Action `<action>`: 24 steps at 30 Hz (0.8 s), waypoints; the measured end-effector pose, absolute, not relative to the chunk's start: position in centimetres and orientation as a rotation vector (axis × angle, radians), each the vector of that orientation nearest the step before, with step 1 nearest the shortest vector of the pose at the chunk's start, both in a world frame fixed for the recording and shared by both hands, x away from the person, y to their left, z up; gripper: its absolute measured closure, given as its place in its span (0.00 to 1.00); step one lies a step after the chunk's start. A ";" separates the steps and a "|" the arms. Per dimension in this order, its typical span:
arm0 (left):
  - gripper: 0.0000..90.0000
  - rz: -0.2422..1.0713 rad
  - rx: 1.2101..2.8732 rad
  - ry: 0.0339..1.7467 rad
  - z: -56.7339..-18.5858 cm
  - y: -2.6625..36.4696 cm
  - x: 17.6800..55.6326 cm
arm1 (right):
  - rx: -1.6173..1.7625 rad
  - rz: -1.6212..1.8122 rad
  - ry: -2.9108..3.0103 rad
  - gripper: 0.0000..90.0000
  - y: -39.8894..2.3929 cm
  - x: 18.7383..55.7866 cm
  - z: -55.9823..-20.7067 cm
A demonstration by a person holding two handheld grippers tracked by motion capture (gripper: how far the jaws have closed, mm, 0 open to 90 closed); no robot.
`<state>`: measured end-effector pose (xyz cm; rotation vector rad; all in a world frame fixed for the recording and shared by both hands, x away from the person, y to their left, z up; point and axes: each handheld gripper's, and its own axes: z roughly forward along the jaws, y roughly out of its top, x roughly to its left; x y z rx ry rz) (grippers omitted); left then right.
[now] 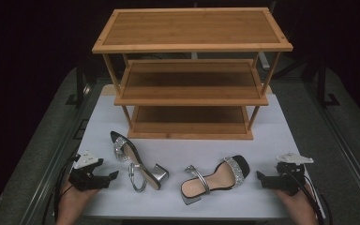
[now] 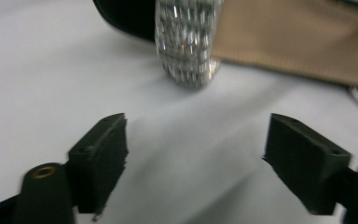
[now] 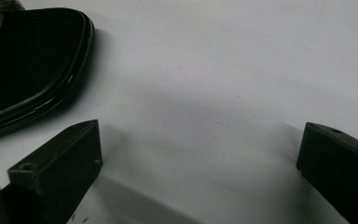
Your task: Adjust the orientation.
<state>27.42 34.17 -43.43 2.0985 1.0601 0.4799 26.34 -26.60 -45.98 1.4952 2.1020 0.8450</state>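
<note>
Standing at the far side of the white desk (image 1: pixel 281 140), a three-tier wooden rack (image 1: pixel 192 70) — two heeled sandals lie before it, left sandal (image 1: pixel 138 161) and right sandal (image 1: pixel 215 178). Left hand-held gripper (image 1: pixel 115 174) and right hand-held gripper (image 1: pixel 258 176) — jaws wide, empty — rest just beside them.

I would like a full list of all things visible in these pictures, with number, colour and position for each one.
shelf rack: 1, brown wood, three tiers, all bare, at the far side of the table.
left sandal: 1, black sole with silver glitter straps, in front of the rack, near the left gripper.
right sandal: 1, same colours, right of the first one, near the right gripper.
table: 1, white top.
left gripper: 1, black, jaws open, near left corner.
right gripper: 1, black, jaws open, near right corner.
</note>
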 end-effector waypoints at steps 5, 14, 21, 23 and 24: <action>0.26 0.512 2.083 1.046 -42.7 34.0 28.2 | 1.495 0.844 2.102 0.00 -26.6 26.3 -46.0; 0.35 0.507 2.063 0.998 -42.3 33.0 30.9 | 1.495 0.844 2.102 0.00 -26.6 26.3 -46.0; 0.64 0.540 2.080 0.938 -42.0 32.2 31.4 | 1.496 0.844 2.102 0.00 -26.6 26.3 -46.0; 0.68 0.554 2.087 0.937 -41.8 32.2 31.2 | 1.496 0.844 2.102 0.00 -26.6 26.3 -46.0; 0.69 0.556 2.082 0.938 -41.7 32.2 31.1 | 1.497 0.844 2.103 0.00 -26.6 26.3 -46.0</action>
